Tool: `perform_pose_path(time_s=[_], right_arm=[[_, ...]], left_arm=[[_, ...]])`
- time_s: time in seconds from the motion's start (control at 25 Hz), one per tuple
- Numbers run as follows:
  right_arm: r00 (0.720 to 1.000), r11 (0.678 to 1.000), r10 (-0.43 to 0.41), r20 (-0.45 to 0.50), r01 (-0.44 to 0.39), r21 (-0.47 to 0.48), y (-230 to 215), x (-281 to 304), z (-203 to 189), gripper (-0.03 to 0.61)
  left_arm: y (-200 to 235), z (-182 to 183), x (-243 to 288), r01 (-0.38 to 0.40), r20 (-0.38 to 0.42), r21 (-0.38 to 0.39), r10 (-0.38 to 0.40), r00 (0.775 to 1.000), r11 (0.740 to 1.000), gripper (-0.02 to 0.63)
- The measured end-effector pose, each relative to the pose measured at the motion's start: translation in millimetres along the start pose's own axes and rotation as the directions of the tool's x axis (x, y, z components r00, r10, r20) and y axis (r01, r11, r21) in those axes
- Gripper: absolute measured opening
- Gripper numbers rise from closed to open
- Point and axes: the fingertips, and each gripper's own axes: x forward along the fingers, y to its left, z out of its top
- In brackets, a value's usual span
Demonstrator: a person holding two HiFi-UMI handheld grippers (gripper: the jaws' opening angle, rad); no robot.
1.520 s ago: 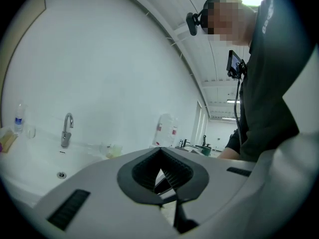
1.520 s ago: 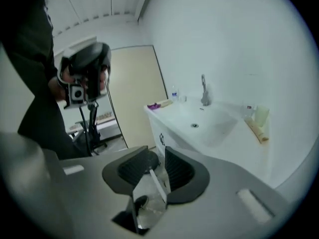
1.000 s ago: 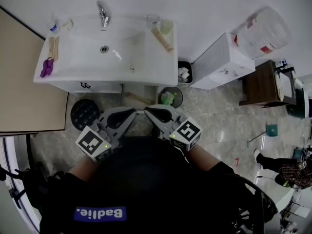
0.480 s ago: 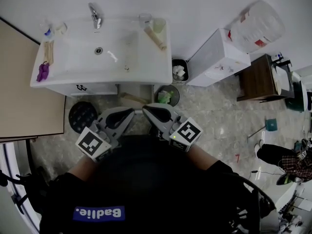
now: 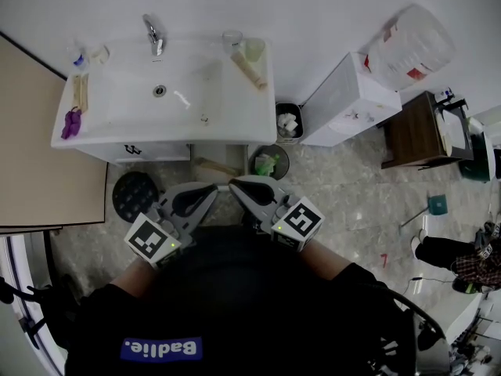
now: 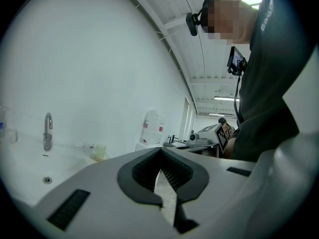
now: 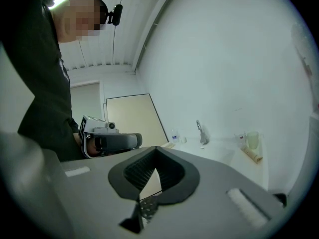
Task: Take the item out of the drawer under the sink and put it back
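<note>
The white sink (image 5: 235,124) stands against the wall at the upper left, with its faucet (image 5: 153,30) at the back. Below its rim the cabinet front (image 5: 137,150) shows only as a narrow white band, and no drawer item is in view. My left gripper (image 5: 213,188) and right gripper (image 5: 235,183) hang side by side in front of the cabinet, tips nearly touching each other, apart from the sink. Both are shut with nothing between the jaws, as the left gripper (image 6: 160,150) and right gripper (image 7: 157,148) show in their own views.
A tube (image 5: 249,67), a cup (image 5: 254,49) and a purple thing (image 5: 70,122) lie on the sink top. On the floor are a black round stool (image 5: 135,194), a bin with green contents (image 5: 268,163), a small bin (image 5: 288,122), and a white box (image 5: 348,100).
Only the head view has shifted slightly. Both grippers keep their place in front of the cabinet and stay shut.
</note>
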Motion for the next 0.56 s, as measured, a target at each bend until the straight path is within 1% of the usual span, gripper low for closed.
perform_pose_path(time_s=[0.56], right_arm=[[1.0, 1.0, 0.003, -0.002, -0.003, -0.003, -0.1, 2.1, 0.3, 0.0]], left_arm=[[-0.5, -0.3, 0.4, -0.004, -0.009, -0.003, 0.004, 1.0, 1.0, 0.005]])
